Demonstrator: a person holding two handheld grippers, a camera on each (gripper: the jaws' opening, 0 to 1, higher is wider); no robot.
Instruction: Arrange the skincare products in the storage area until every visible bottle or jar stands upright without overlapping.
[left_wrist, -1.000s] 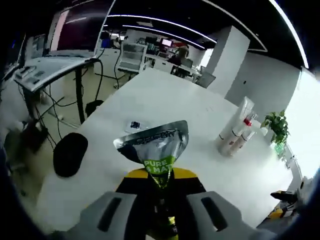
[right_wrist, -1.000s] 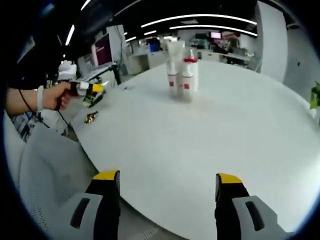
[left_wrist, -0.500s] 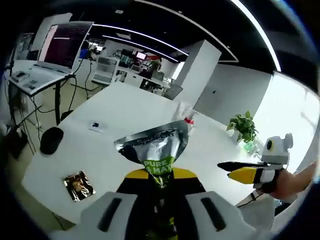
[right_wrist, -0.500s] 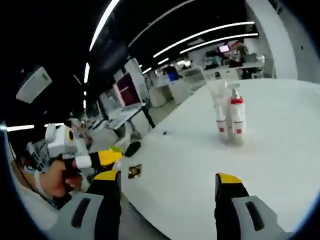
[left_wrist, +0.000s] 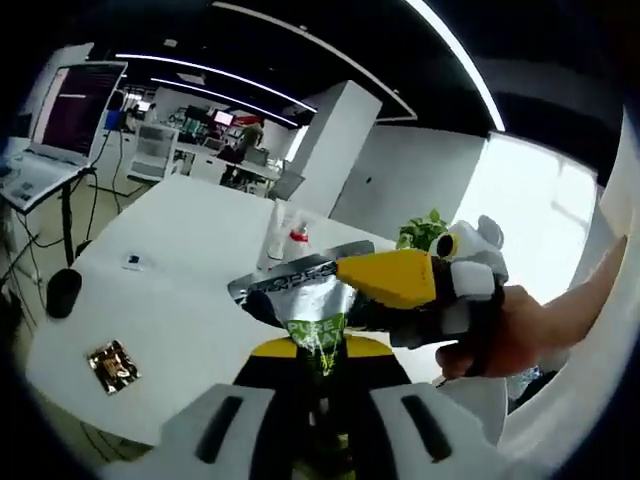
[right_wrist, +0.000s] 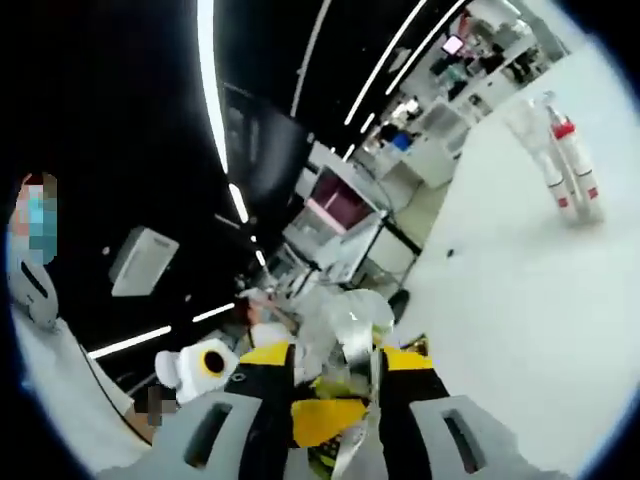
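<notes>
Silver foil sachet with green "PURE" lettering (left_wrist: 312, 300) sits low in the middle of the left gripper view, pinched at its lower end between the closed jaws of the left gripper (left_wrist: 318, 385). A second before, the table lay open behind it; half a second ago the right gripper (left_wrist: 400, 280) had entered at the right edge, and now its yellow jaw reaches across to the sachet's upper right corner, with the person's hand (left_wrist: 520, 335) behind it at right centre. Whether that jaw touches the foil cannot be told here. Past the sachet, near the middle of the frame, a tall white tube and a white bottle with a red cap (left_wrist: 285, 235) stand upright, close together on the white round table (left_wrist: 190, 290). A small dark-brown packet (left_wrist: 112, 366) lies flat at lower left, a small dark card (left_wrist: 133, 262) further up the table, and a green potted plant (left_wrist: 425, 232) stands right of centre. In the right gripper view the camera has swung hard since the earlier frames, where the jaws stood wide apart over bare tabletop: the right gripper (right_wrist: 335, 385) now has its jaws drawn in on the crinkled silver sachet (right_wrist: 345, 340) at lower centre, with part of the left gripper (right_wrist: 205, 365) at lower left. The white tube and red-capped bottle (right_wrist: 560, 160) appear at upper right, upright on the table (right_wrist: 520, 290).
</notes>
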